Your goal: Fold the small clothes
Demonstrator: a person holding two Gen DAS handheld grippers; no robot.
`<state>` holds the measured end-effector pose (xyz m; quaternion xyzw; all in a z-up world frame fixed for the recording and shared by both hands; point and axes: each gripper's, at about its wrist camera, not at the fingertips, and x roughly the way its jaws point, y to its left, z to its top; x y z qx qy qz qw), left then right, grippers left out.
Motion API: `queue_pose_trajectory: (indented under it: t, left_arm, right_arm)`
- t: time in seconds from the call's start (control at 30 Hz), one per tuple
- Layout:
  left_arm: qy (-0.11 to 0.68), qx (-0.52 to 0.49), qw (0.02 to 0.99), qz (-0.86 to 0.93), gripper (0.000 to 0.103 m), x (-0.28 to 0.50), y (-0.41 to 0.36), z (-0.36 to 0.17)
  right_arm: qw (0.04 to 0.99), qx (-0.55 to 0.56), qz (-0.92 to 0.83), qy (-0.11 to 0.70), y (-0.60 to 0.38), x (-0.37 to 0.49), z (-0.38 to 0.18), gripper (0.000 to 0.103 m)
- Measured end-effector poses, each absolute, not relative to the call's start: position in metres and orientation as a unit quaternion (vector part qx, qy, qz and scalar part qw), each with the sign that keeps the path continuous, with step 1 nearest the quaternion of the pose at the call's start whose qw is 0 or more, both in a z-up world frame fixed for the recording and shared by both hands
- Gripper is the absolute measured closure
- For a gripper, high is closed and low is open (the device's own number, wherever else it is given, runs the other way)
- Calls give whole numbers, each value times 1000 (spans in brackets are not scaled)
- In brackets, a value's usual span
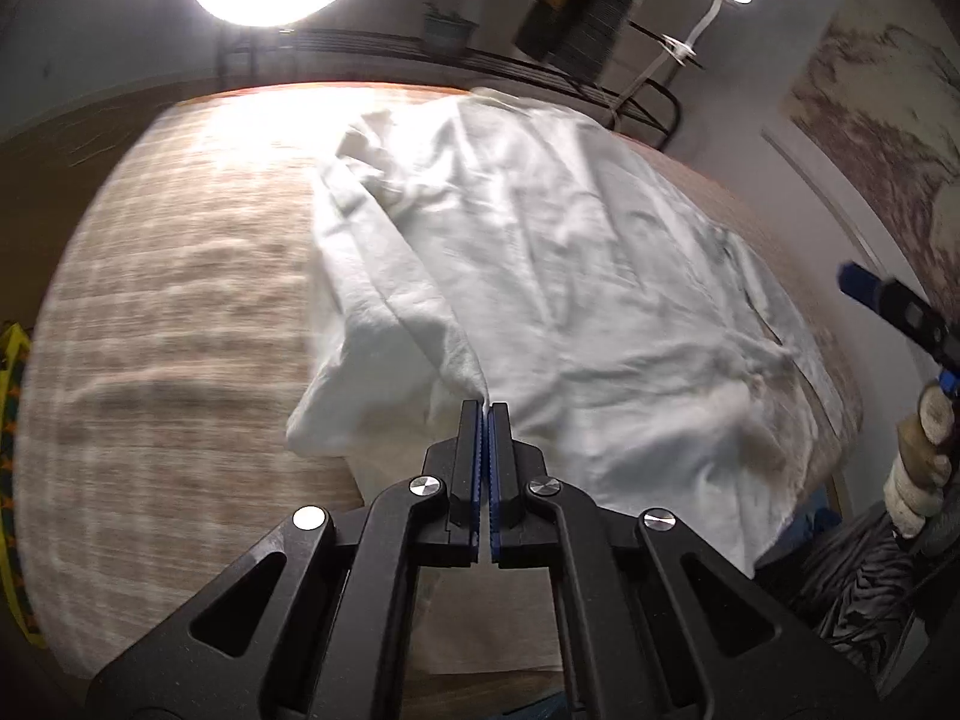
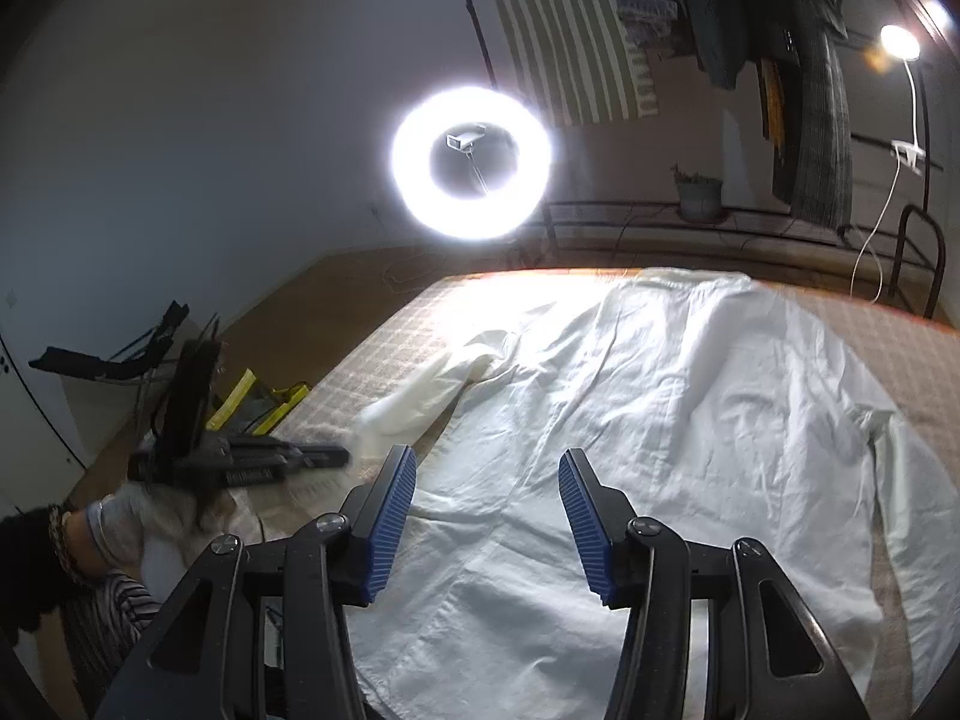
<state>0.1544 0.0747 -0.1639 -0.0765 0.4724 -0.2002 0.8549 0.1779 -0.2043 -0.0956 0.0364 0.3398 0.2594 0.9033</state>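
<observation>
A white shirt lies spread across a bed with a pale checked cover, filling the middle and the 3 o'clock side of both wrist views.

In the left wrist view the left gripper sits at 6 o'clock with its jaws pressed together, the blue ribbed pads meeting. A peak of the shirt's cloth runs right into the tips, so the gripper pinches a fold of it, and the fabric rises in a ridge toward 11 o'clock. In the right wrist view the same tool shows as a dark blur at 9 o'clock, above the bed's near edge, beside the sleeve that trails toward 10 o'clock.

The right gripper stands at 6 o'clock in its own view, jaws about half apart. The blue fingers hover over the shirt's lower front; nothing sits between them, and whether the tips brush the cloth cannot be told. In the left wrist view it appears at 3 o'clock, held by a gloved hand.

A ring light glows at 12 o'clock beyond the bed, and a small lamp at 2 o'clock.
</observation>
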Motion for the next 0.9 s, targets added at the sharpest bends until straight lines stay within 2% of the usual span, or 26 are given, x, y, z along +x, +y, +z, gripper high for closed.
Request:
queue_pose_trajectory:
  t: [0.33, 0.4, 0.47, 0.5, 0.7, 0.9]
  left_arm:
    - [515, -6, 827, -224, 101, 133, 14, -194]
    - [527, -9, 819, -226, 80, 132, 15, -192]
    - [514, -17, 827, -227, 65, 127, 21, -183]
    - [503, -24, 833, -228, 62, 122, 27, -175]
    - [472, -69, 862, -172, 62, 111, 82, -152]
    - [543, -101, 823, -131, 62, 130, 113, -198]
  right_arm:
    - [889, 61, 254, 377, -212, 189, -116, 54]
    - [885, 62, 254, 385, -212, 190, -121, 54]
    - [881, 62, 256, 392, -211, 190, -126, 54]
    - [879, 62, 258, 397, -210, 190, -129, 54]
    - [855, 80, 268, 436, -206, 191, -153, 55]
    - [806, 119, 307, 492, -179, 189, -186, 55]
